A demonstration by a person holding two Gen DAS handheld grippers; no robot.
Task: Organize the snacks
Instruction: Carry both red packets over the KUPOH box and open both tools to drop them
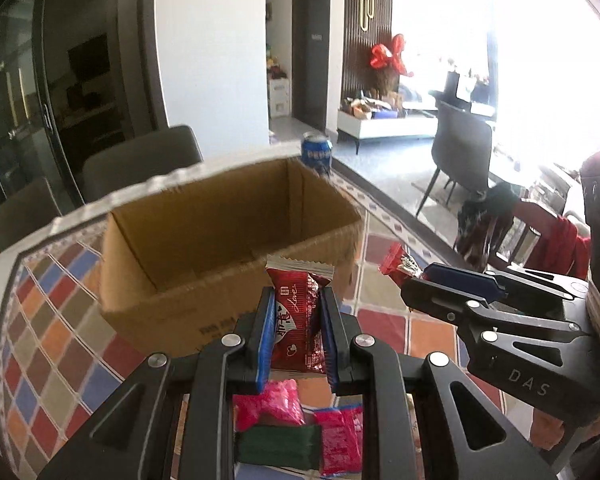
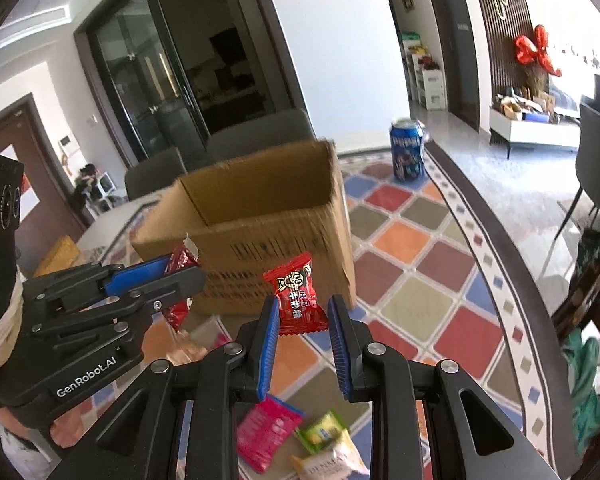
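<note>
In the left wrist view my left gripper (image 1: pixel 296 304) is shut on a dark red snack packet (image 1: pixel 298 316), held upright in the air just in front of an open cardboard box (image 1: pixel 220 208). My right gripper (image 2: pixel 302 308) is shut on a small bright red candy packet (image 2: pixel 296 300), also lifted off the table, near the box (image 2: pixel 260 184). Each wrist view shows the other gripper: the right gripper (image 1: pixel 416 276) with its red candy (image 1: pixel 396 262) on the right, the left gripper (image 2: pixel 184 276) with its packet (image 2: pixel 180 260) on the left.
Loose snacks lie on the checked tablecloth (image 2: pixel 416 304) below the grippers: a pink packet (image 2: pixel 266 432), a green-yellow packet (image 2: pixel 324 432) and a white packet (image 2: pixel 332 464). A blue can (image 2: pixel 407 154) stands behind the box to the right. Grey chairs (image 1: pixel 140 164) stand beyond the table's far edge.
</note>
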